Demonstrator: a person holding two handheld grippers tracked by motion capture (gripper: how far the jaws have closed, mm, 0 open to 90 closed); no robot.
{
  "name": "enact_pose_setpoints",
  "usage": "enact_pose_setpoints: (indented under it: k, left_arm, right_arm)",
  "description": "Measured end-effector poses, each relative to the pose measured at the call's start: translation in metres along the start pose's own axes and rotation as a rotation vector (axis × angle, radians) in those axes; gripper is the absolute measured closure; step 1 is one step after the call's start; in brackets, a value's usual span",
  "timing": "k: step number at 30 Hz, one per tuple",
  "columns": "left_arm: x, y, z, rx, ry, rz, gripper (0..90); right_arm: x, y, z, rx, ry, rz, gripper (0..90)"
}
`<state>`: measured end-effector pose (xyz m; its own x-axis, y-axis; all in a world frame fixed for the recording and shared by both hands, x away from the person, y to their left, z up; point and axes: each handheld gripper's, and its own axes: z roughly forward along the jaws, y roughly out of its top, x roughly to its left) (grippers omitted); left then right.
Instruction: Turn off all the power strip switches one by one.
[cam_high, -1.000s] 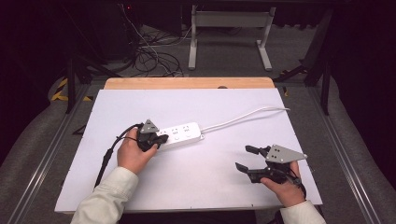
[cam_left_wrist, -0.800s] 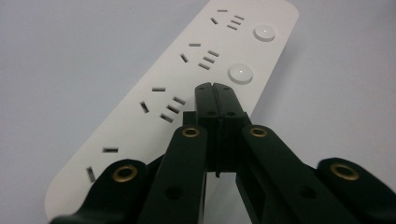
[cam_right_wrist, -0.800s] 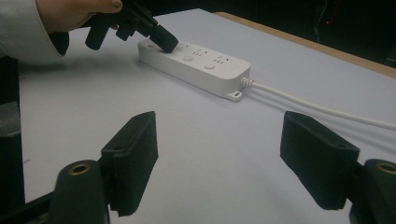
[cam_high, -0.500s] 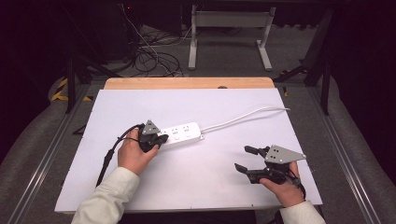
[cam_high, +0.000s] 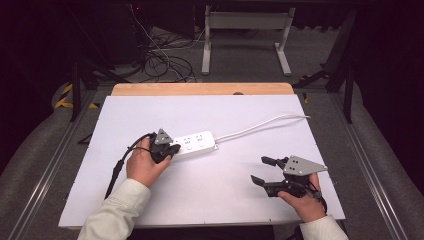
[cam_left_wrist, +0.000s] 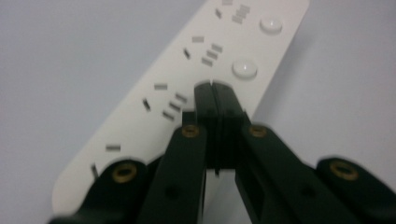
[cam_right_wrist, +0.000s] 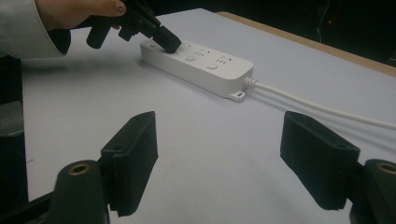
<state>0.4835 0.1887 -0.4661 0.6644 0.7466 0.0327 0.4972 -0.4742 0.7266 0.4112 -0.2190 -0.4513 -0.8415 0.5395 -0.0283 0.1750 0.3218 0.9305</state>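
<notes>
A white power strip lies near the middle of the white table, its white cable running off to the right rear. My left gripper is shut with nothing between its jaws, and its tips press down on the strip's left end. In the left gripper view the closed tips rest on the strip beside a round button. My right gripper hovers open at the front right, apart from the strip. The left gripper also appears in the right gripper view.
The white table top has a wooden strip along its far edge. A black cable trails from the left gripper toward the front left. Beyond the table stand a white frame and loose floor cables.
The left gripper stays pressed on the strip's left end. The right gripper has drifted slightly toward the front.
</notes>
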Motion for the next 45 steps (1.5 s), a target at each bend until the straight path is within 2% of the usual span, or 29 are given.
enact_pose_setpoints:
  k: [2, 4, 5, 6, 7, 8, 9, 10, 11, 12, 14, 18, 19, 21, 26, 31, 35, 36, 41, 42, 43, 45]
  left_arm:
    - [-0.001, 0.0, 0.0, 0.002, 0.014, 0.015, 90.0]
    - [-0.002, 0.0, 0.0, -0.01, 0.014, 0.012, 90.0]
    - [0.002, -0.001, 0.0, -0.056, 0.005, -0.001, 90.0]
    - [0.003, 0.0, -0.002, -0.042, -0.001, -0.025, 90.0]
    - [0.003, 0.0, -0.002, -0.042, -0.001, -0.025, 90.0]
    - [0.007, 0.001, -0.008, -0.09, -0.018, -0.049, 90.0]
    - [0.007, 0.003, -0.011, -0.123, -0.028, -0.056, 90.0]
    - [0.007, 0.003, -0.011, -0.123, -0.028, -0.056, 90.0]
    - [0.007, 0.005, -0.015, -0.156, -0.023, -0.058, 90.0]
    - [0.005, 0.011, -0.022, -0.22, -0.049, -0.073, 90.0]
    - [0.002, 0.015, -0.023, -0.233, -0.059, -0.059, 90.0]
    - [-0.004, 0.017, -0.016, -0.22, -0.077, -0.039, 90.0]
    - [-0.007, 0.018, -0.009, -0.2, -0.065, -0.01, 90.0]
    - [-0.008, 0.019, -0.006, -0.192, -0.064, 0.001, 90.0]
    - [-0.01, 0.02, 0.004, -0.183, -0.072, -0.013, 90.0]
    - [-0.013, 0.017, 0.016, -0.128, -0.041, 0.014, 90.0]
    - [-0.013, 0.016, 0.019, -0.113, -0.046, 0.005, 90.0]
    - [-0.013, 0.016, 0.019, -0.113, -0.036, 0.015, 90.0]
    - [-0.013, 0.015, 0.022, -0.104, -0.049, -0.005, 90.0]
    - [-0.012, 0.015, 0.022, -0.104, -0.039, 0.002, 90.0]
    - [-0.013, 0.014, 0.023, -0.104, -0.046, -0.004, 90.0]
    - [-0.013, 0.013, 0.023, -0.102, -0.032, 0.017, 90.0]
  right_arm:
    - [0.0, 0.0, 0.0, 0.0, 0.0, 0.001, 27.9]
    - [0.0, 0.0, 0.0, -0.001, 0.0, -0.002, 27.9]
    - [0.0, 0.0, 0.0, -0.001, 0.0, -0.002, 27.8]
    - [0.0, 0.0, 0.0, -0.001, 0.0, -0.001, 27.9]
    - [0.0, 0.0, -0.001, -0.001, -0.001, 0.0, 27.9]
    - [-0.001, 0.0, -0.001, -0.004, -0.001, -0.001, 27.8]
    - [-0.001, 0.0, -0.001, -0.004, -0.003, 0.001, 27.8]
    - [-0.002, -0.001, -0.001, -0.004, -0.004, 0.002, 27.9]
    - [-0.003, -0.001, -0.001, -0.003, -0.007, 0.003, 27.8]
    - [-0.003, -0.001, -0.001, -0.003, -0.005, 0.004, 27.8]
    - [-0.002, -0.001, 0.001, 0.003, -0.001, 0.004, 27.8]
    - [-0.001, -0.001, 0.0, 0.002, -0.001, 0.0, 27.8]
    - [-0.001, -0.001, 0.0, 0.001, -0.003, 0.001, 27.8]
    - [-0.001, -0.001, 0.0, 0.002, -0.002, 0.001, 27.8]
    - [-0.002, -0.001, 0.0, 0.002, 0.001, 0.005, 27.7]
    - [-0.002, -0.001, 0.0, 0.002, 0.0, 0.005, 27.7]
    - [-0.002, -0.001, 0.0, 0.003, -0.002, 0.005, 27.7]
    - [-0.002, -0.002, 0.0, 0.004, -0.001, 0.006, 27.7]
    - [-0.002, -0.001, 0.0, 0.005, -0.001, 0.004, 27.7]
    - [-0.002, -0.002, 0.0, 0.004, -0.001, 0.004, 27.7]
    - [-0.002, -0.001, 0.0, 0.003, 0.001, 0.005, 27.6]
    - [-0.002, -0.001, 0.0, 0.004, 0.001, 0.005, 27.5]
